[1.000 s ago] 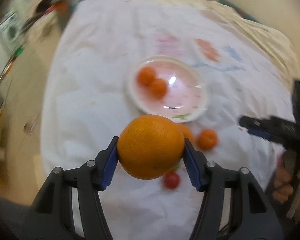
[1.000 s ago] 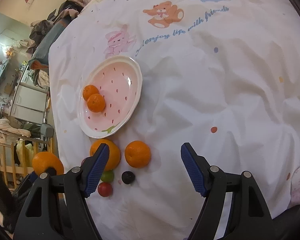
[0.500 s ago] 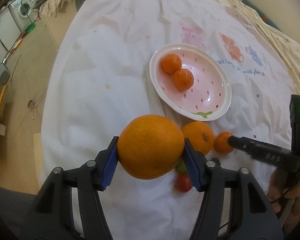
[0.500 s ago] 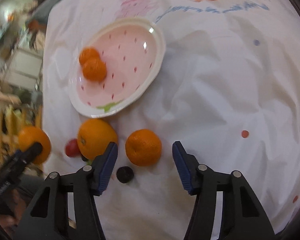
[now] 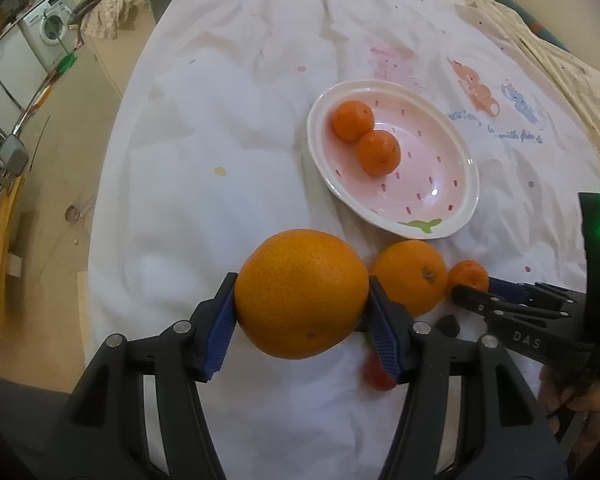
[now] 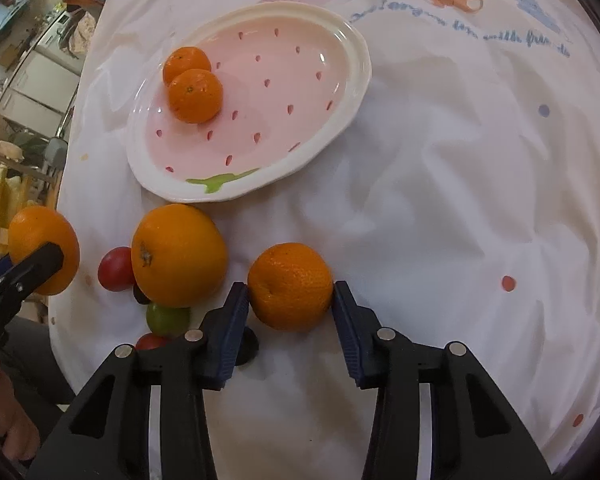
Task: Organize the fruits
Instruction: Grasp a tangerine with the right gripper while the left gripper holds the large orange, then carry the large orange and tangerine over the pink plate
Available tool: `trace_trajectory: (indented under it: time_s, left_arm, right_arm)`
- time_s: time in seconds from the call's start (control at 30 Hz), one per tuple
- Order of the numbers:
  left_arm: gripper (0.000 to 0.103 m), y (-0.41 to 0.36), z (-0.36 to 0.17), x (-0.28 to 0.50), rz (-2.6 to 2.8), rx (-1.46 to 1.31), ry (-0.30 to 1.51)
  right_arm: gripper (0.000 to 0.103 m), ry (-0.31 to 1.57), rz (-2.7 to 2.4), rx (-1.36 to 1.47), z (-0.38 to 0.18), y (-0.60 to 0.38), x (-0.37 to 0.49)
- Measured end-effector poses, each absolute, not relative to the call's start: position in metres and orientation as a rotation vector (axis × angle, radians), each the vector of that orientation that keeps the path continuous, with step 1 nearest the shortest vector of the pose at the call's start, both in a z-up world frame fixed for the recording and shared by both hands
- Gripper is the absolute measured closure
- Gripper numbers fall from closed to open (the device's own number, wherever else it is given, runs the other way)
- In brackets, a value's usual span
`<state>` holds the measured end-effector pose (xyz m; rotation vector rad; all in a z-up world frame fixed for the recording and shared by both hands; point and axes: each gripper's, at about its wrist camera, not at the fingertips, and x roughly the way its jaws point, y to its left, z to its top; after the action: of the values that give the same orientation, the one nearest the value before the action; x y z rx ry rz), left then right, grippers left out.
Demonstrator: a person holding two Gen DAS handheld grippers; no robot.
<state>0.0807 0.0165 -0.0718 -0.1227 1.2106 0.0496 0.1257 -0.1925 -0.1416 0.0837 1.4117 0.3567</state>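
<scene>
With two mandarins [image 6: 196, 88] already on the pink plate [image 6: 351, 64], I hold a large orange [image 5: 301, 294] clamped in the left gripper [image 5: 301, 320], while the right gripper [image 6: 290, 318], its jaws just closing, brackets a mandarin on the cloth [image 6: 290, 292]; another orange [image 6: 178, 254] and small fruits [image 6: 116, 268] remain.

A: What did the left black plastic two-finger gripper [image 5: 301, 312] look like?

B: It had ribbed blue pads [image 5: 222, 324] and silver screws [image 5: 182, 325].

A: And the right black plastic gripper [image 6: 290, 308]?

B: It was the same, lettered "DAS", with a green light.
</scene>
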Motion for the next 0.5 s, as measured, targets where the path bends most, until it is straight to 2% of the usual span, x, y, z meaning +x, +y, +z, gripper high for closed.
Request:
trace_trajectory:
  time_s: [0.5]
  left_arm:
    - [0.046, 0.019, -0.075, 0.075, 0.083, -0.07, 1.175]
  right_arm:
    - [0.059, 1.367, 0.324, 0.188, -0.12, -0.226, 0.111]
